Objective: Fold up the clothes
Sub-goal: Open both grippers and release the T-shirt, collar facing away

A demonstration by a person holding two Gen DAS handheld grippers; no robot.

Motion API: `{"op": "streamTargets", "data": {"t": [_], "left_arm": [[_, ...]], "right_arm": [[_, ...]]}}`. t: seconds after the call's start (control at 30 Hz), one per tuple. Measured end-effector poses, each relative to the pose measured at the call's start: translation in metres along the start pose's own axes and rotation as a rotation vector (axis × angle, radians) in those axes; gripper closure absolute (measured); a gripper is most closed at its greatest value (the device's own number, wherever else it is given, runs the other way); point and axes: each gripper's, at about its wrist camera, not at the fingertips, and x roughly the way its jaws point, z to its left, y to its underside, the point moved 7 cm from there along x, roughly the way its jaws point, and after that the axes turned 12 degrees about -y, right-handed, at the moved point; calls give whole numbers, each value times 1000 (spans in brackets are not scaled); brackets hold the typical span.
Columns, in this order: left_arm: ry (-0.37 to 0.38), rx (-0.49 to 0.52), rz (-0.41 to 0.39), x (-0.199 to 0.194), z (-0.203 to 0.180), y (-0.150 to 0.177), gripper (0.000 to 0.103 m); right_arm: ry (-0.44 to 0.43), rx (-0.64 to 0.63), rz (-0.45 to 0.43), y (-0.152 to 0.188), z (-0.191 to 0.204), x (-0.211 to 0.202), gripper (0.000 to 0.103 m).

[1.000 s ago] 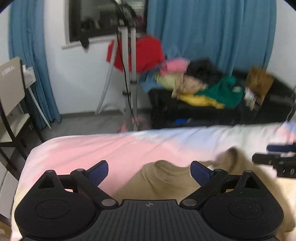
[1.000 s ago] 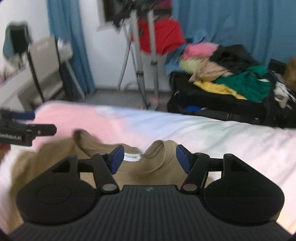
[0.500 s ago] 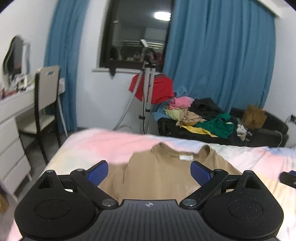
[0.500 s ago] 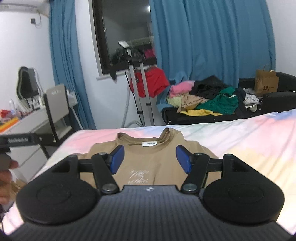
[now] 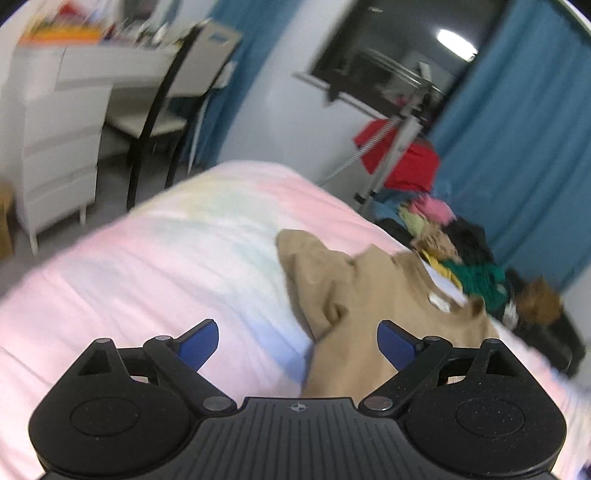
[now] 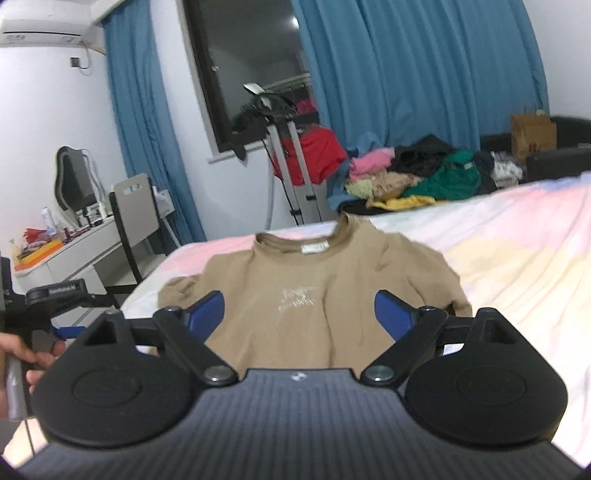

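Tan shirt (image 6: 295, 295) flat on bed (image 6: 517, 258) (clothes pile (image 6: 413, 177) behind); both tools spread, empty.

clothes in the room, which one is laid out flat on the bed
The tan t-shirt, spread front-up on the pastel bed. The other clothes sit heaped beyond the bed.

Bare bedspread (image 5: 177, 258) lies left of the tan T-shirt (image 6: 314, 295) and to its right. Chair (image 6: 136, 218) and bench (image 6: 74, 254) flank the bed's left edge.

Desk clutter (image 5: 74, 29) blurred, unidentifiable
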Motion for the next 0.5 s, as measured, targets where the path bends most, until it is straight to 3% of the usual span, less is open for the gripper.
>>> {"op": "streamTargets", "data": {"t": [0.13,0.27,0.4,0.5], "left_arm": [[2,-96,33,52,8,-11,19],[-5,-122,27,98,1,-26,25],[-62,-52,-17,132,-14,-41,31],[-77,-1,-37,146,-29,-47,41]], "right_arm": [[-5,26,37,13,-10,30,13],[-1,-4,61,21,-13,60,13],[5,12,86,29,-24,86,13],[7,61,109,35,-38,100,13]]}}
